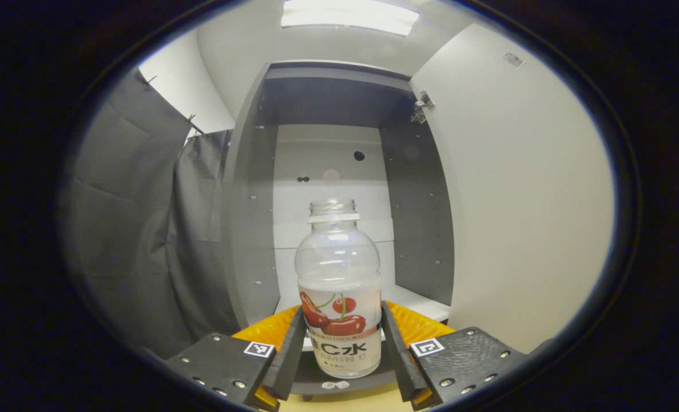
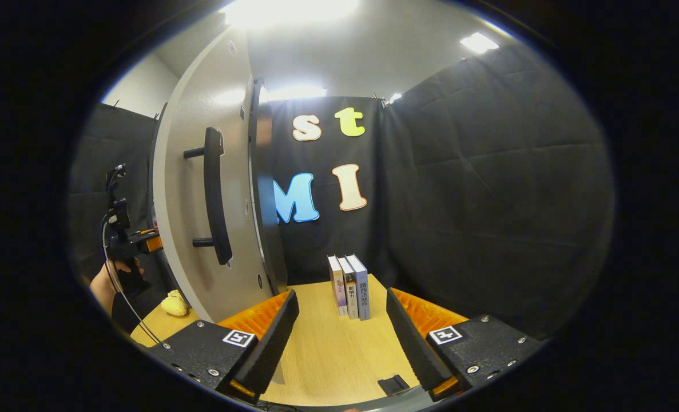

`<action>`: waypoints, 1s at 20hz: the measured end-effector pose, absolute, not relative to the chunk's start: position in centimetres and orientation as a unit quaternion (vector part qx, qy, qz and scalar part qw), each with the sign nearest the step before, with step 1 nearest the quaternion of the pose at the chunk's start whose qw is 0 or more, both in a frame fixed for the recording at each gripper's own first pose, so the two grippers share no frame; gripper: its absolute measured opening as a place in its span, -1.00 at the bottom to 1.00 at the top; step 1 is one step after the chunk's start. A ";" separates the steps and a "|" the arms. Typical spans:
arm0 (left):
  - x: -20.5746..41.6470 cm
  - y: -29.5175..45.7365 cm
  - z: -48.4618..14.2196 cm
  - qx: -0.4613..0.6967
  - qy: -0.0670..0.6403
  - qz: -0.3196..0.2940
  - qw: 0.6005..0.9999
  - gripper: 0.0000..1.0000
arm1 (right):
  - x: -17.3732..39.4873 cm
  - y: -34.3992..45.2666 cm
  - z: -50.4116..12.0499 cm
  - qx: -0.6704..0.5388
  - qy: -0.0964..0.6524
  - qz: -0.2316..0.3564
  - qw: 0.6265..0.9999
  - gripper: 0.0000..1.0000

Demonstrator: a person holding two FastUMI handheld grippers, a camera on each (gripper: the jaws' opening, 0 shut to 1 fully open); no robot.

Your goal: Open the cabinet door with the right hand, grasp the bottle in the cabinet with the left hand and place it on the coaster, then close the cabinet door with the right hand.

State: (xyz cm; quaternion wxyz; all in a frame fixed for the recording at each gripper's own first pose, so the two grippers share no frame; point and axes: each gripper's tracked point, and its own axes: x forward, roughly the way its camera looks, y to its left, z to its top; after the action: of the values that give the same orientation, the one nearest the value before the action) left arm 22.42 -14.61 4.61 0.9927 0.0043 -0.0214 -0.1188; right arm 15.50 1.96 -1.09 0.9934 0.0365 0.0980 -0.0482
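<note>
Bottle: the bottle [image 1: 339, 297] stands upright and capless at the front edge of the cabinet's lower shelf, clear above, with a fruit-printed label below.
Left tongs: the left tongs [image 1: 339, 357] have a black finger on each side of the bottle's labelled lower half, both lying against it, so they grip it.
Cabinet: the cabinet [image 1: 333, 171] is open, with dark grey side walls, a pale back panel and a white shelf [image 1: 425, 303] behind the bottle.
Cabinet door: the cabinet door [image 1: 522, 189] is swung wide to the right of the opening; in the right gripper view its outer face carries a long black handle [image 2: 214, 197].
Right tongs: the right tongs [image 2: 339, 337] are spread apart with nothing between them, over the wooden desk [image 2: 328, 349], near the door's lower edge.
Books: three books [image 2: 350, 286] stand upright at the desk's far edge by the black cloth.
Other items: a yellow object [image 2: 174, 303] lies on the desk beyond the door; a small black item [image 2: 393, 383] lies at the near edge.
</note>
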 end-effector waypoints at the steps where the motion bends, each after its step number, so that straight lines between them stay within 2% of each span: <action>1: 21.6 -14.2 4.4 0.004 -0.023 -0.114 0.993 0.46 | 15.3 2.0 -1.0 0.037 0.097 -0.044 0.994 0.89; 5: 18.1 -12.7 3.5 0.006 -0.020 -0.099 0.995 0.51 | 14.2 1.9 -1.1 0.036 0.097 -0.028 0.994 0.89; 6: 17.4 -12.3 3.2 0.006 -0.020 -0.095 0.995 0.51 | 14.0 1.9 -1.2 0.037 0.098 -0.024 0.994 0.83; 8: 15.8 -11.6 2.8 0.005 -0.021 -0.089 0.996 0.51 | 13.7 2.0 -1.2 0.039 0.097 -0.017 0.994 0.89; 17: 9.4 -10.0 -0.9 -0.009 -0.021 -0.078 0.997 0.51 | 12.3 2.6 -1.8 0.031 0.091 -0.003 0.995 0.89; 18: 8.7 -9.9 -1.3 -0.011 -0.022 -0.079 0.997 0.42 | 12.3 2.6 -1.9 0.033 0.091 -0.002 0.995 0.89; 19: 8.1 -10.0 -2.0 -0.011 -0.022 -0.079 0.997 0.51 | 12.2 2.6 -2.0 0.035 0.091 -0.001 0.995 0.83; 20: 7.6 -10.0 -2.5 -0.011 -0.022 -0.080 0.996 0.51 | 12.2 2.5 -2.2 0.037 0.091 -0.001 0.995 0.90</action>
State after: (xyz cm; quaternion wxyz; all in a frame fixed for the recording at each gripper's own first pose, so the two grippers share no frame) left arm 7.61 -10.04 -2.48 0.9965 -0.0113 -0.0221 -0.0800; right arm 12.19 2.55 -2.15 0.9951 0.0372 0.0912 -0.0014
